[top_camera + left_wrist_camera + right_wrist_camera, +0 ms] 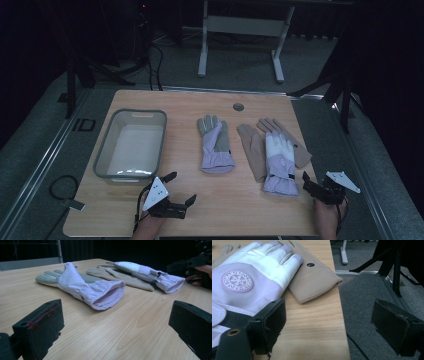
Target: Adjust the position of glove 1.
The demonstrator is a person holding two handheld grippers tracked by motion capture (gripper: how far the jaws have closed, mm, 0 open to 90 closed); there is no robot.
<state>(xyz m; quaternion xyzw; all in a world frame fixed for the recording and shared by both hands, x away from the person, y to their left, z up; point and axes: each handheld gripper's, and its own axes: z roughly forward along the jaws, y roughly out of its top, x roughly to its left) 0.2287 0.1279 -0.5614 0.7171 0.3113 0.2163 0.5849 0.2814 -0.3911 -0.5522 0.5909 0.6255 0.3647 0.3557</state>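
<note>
A lilac glove with a grey palm [215,145] lies flat in the middle of the wooden table [225,210], its cuff [107,296] facing my left gripper. To its right two tan gloves [252,145] lie side by side, and a white-and-lilac glove [279,162] with a round badge [237,281] rests on top of them. My left gripper [181,188] hovers near the front edge, open and empty [116,327]. My right gripper [311,184] sits at the front right corner, open over the table's right edge [333,325], its left jaw beside the white glove's cuff strap.
A grey plastic bin [132,145] stands empty at the table's left side. A round cable hole [238,106] sits near the far edge. Beyond the table's right edge is grey carpet [367,297] with dark stand legs [394,267]. A white desk frame [240,30] stands behind.
</note>
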